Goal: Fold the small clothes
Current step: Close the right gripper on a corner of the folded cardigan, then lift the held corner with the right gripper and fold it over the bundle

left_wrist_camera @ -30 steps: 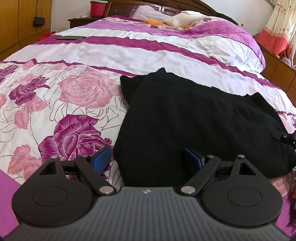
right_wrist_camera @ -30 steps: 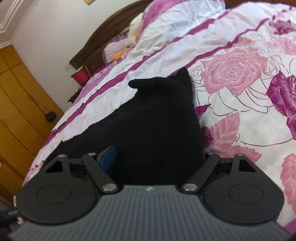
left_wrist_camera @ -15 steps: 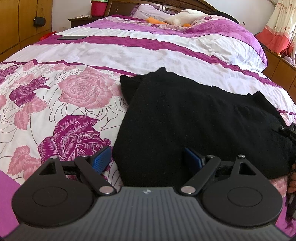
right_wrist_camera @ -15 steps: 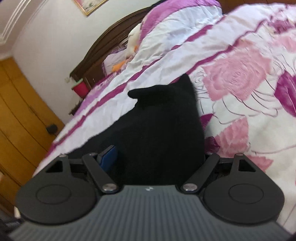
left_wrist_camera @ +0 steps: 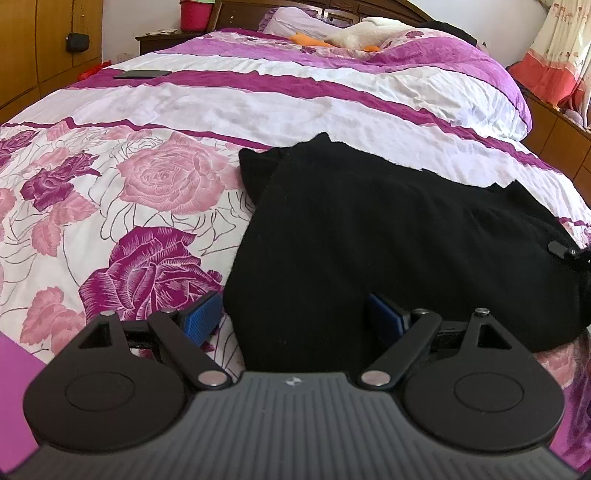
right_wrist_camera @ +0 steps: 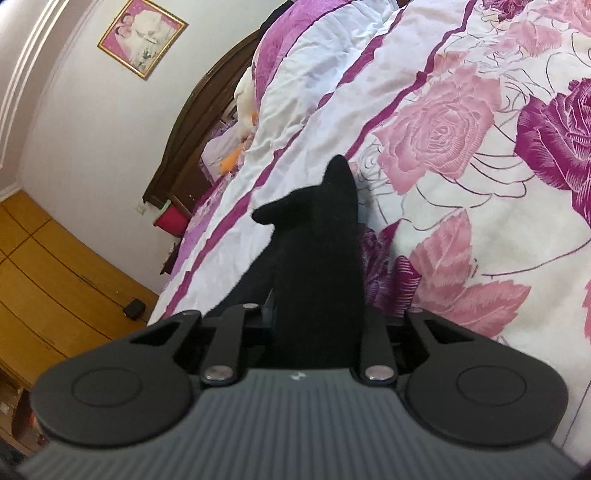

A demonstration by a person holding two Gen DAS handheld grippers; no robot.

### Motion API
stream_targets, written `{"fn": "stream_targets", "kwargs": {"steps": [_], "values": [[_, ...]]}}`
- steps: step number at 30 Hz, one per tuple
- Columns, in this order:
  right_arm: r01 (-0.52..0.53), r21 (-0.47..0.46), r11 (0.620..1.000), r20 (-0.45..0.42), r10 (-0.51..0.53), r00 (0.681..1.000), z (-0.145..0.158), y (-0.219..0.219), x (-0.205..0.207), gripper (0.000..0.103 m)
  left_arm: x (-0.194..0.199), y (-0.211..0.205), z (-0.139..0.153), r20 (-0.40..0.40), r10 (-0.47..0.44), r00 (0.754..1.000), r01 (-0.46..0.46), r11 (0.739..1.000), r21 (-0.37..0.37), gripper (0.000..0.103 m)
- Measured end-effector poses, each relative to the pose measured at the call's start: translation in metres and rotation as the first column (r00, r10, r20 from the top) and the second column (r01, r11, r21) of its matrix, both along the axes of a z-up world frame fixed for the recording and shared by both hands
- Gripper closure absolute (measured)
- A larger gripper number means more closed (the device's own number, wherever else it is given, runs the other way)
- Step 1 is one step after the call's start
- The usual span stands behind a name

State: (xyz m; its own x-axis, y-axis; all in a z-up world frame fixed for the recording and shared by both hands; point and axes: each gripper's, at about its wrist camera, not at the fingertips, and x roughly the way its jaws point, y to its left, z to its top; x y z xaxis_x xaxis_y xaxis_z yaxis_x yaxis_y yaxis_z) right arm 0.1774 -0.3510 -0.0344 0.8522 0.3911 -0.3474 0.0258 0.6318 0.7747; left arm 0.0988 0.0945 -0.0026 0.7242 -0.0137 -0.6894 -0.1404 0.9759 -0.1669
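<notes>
Now my right tongs (right_wrist_camera: 317, 325) are closing on the soft black knitted garment (left_wrist_camera: 388, 236), lying lower right on the rose-print bed (left_wrist_camera: 155, 184). Left tongs (left_wrist_camera: 295, 317) gape wide, cloth between them, ungripped. Folding looks barely begun. A dark flat phone (left_wrist_camera: 142, 74) lies upper left, clear.

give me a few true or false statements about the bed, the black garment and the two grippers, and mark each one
1. The black garment lies on a floral bedspread. True.
2. The left gripper is clamped on the garment. False: its jaws stand wide apart at the garment's near edge, pads not pressing.
3. The right gripper has black cloth between its jaws. True: they are closing on it.
4. A dark phone lies on the black garment. False: it lies far up the bed on a purple stripe.
5. A red bucket stands by the headboard. True.
</notes>
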Motion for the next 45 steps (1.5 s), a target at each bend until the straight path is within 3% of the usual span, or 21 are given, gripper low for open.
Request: {"fn": "stream_targets", "kwargs": {"steps": [10,18,31,36,45], "values": [[-0.025,-0.109,0.994,0.054,0.031,0.998,0.042,0.023,-0.002,0.079,-0.009,0.002,0.007,0.007,-0.005,1.0,0.005,1.0,-0.016,0.014],[-0.062,-0.13,0.989,0.072,0.072,0.995,0.066,0.038,-0.005,0.079,-0.017,0.009,0.012,0.019,0.01,1.0,-0.009,0.999,-0.034,0.014],[-0.167,-0.256,0.952,0.136,0.207,0.969,0.112,0.103,0.004,0.08,-0.029,0.018,0.021,0.051,0.019,0.999,-0.018,1.0,-0.02,0.014],[-0.251,-0.329,0.911,0.15,0.312,0.938,0.125,0.146,0.002,0.08,-0.035,0.03,0.023,0.064,0.043,0.997,-0.041,0.998,-0.04,0.014],[-0.362,-0.526,0.77,0.088,0.473,0.877,0.109,0.237,-0.005,0.08,-0.043,0.05,0.026,0.077,0.106,0.991,-0.099,0.992,-0.082,0.014]]}}
